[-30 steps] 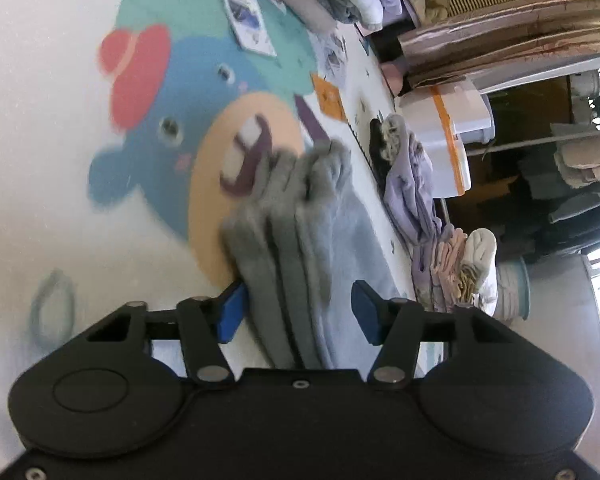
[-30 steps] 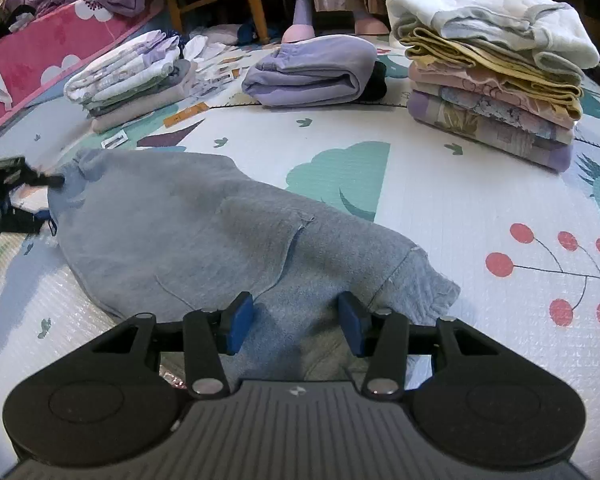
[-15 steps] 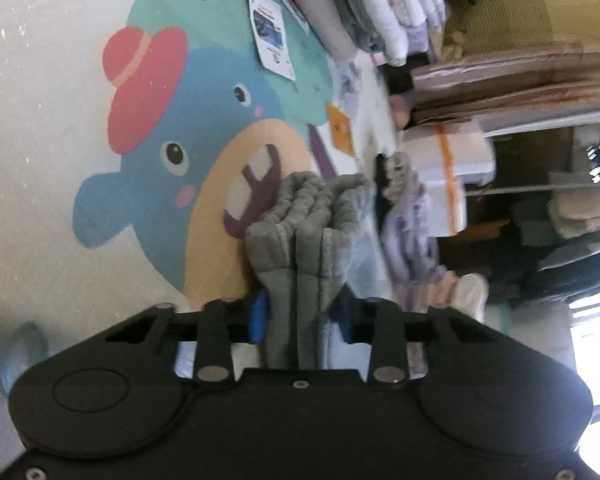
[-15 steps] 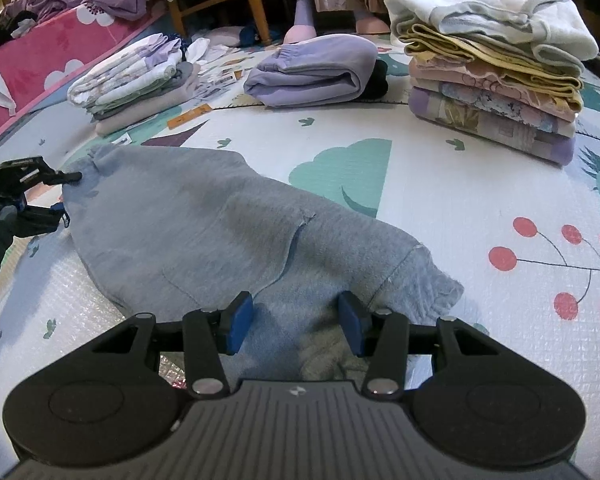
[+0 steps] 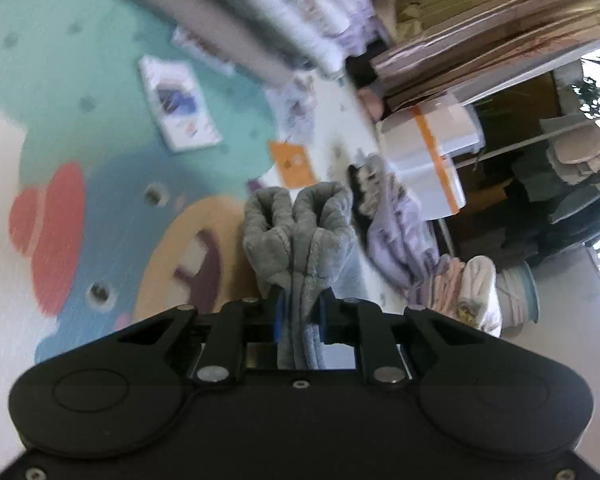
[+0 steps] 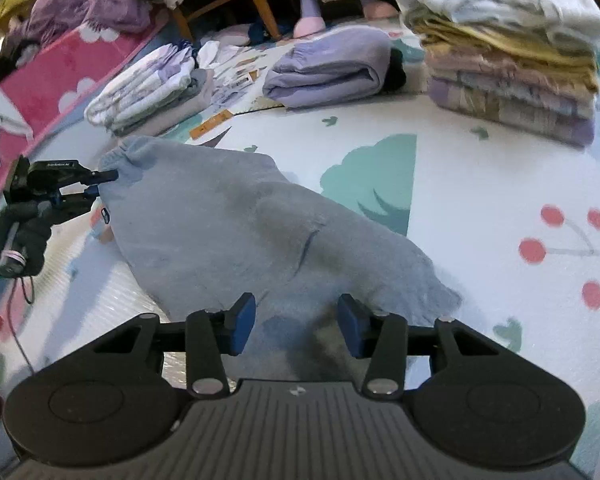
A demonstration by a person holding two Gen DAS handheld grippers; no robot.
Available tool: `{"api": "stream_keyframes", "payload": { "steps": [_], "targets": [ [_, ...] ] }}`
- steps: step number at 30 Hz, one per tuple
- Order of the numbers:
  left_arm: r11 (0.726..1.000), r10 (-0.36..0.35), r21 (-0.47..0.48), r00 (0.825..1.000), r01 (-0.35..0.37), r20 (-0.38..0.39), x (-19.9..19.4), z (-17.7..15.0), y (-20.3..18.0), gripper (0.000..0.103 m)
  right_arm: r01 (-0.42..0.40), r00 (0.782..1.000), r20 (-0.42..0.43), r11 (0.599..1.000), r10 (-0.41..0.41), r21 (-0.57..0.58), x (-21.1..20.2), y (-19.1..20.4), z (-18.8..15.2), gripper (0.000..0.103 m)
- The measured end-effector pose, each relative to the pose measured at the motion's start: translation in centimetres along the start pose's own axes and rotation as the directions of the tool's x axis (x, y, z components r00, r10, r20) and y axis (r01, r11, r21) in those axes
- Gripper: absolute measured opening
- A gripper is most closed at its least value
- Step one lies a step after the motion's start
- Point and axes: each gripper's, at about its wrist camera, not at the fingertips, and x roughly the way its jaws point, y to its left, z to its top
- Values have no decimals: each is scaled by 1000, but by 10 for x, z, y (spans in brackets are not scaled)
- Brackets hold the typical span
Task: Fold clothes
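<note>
A grey fleece garment lies spread on the printed play mat. My left gripper is closing its jaws, and the blue pads pinch the garment's bunched ribbed end, lifted a little off the mat. In the right wrist view that left gripper holds the garment's far left corner, carried by a gloved hand. My right gripper hovers over the near end of the garment. Its jaws are closing slightly, with grey cloth lying between the pads, which stand apart from it.
A tall stack of folded clothes stands at the back right, a folded lilac piece at back centre, and a patterned folded pile at back left. A booklet and an orange card lie on the mat.
My left gripper has closed on the grey garment's bunched end and lifted it, stretching the cloth leftward. The right gripper has narrowed slightly and stayed in place.
</note>
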Motion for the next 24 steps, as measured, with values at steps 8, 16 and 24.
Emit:
{"api": "stream_keyframes", "payload": {
  "steps": [8,16,24],
  "targets": [
    [961,-95,261,995,94,-9,-7,-7,-91,12,-129,992,28,937,127,323,-6,-34,-3,45],
    [796,-153,578,984,180,-94,10,-57,-186,12,-225,973,89,800,212,556,-4,-60,-14,48],
    [482,-148,837,966,259,-213,35,-149,-248,12,-311,948,185,638,258,705,-9,-82,-31,49]
  ]
}}
